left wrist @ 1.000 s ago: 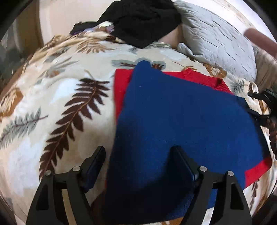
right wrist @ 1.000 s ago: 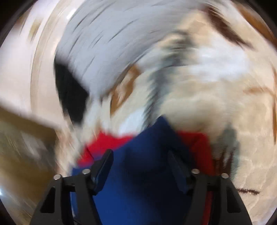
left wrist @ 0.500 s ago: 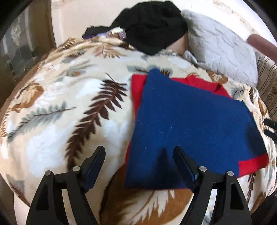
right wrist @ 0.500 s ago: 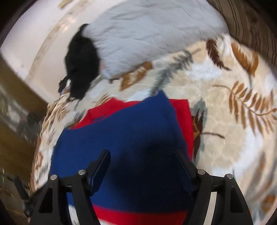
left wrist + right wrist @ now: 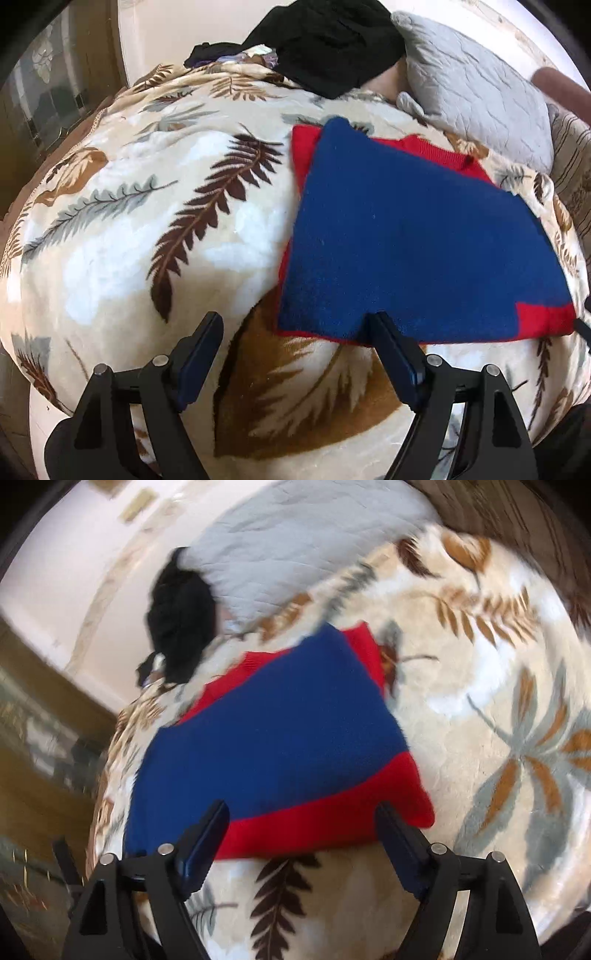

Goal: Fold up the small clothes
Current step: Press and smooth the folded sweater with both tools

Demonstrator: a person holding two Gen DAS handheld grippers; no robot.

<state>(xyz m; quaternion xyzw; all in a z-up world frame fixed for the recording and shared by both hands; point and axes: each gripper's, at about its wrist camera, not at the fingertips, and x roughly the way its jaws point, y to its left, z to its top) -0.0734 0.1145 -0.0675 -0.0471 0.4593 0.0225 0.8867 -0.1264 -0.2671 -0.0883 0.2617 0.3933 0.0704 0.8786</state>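
Looks like the red and blue sweater (image 5: 417,243) is already being left folded flat on the leaf-print blanket (image 5: 155,229) of the bed, nothing being gripped by the spread left tool (image 5: 295,347) or the still-widening right tool (image 5: 301,830), black clothes (image 5: 332,40) probably being next.

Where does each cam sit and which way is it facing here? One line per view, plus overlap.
Left wrist: on the left gripper, angled down at the leaf-print blanket; folded blue-and-red garment ahead right; own open fingers show.
Right wrist: on the right gripper, angled down at the garment's red edge; own fingers show, jaws opening, nothing gripped.
Shared: garment, blanket, grey pillow, black clothes.
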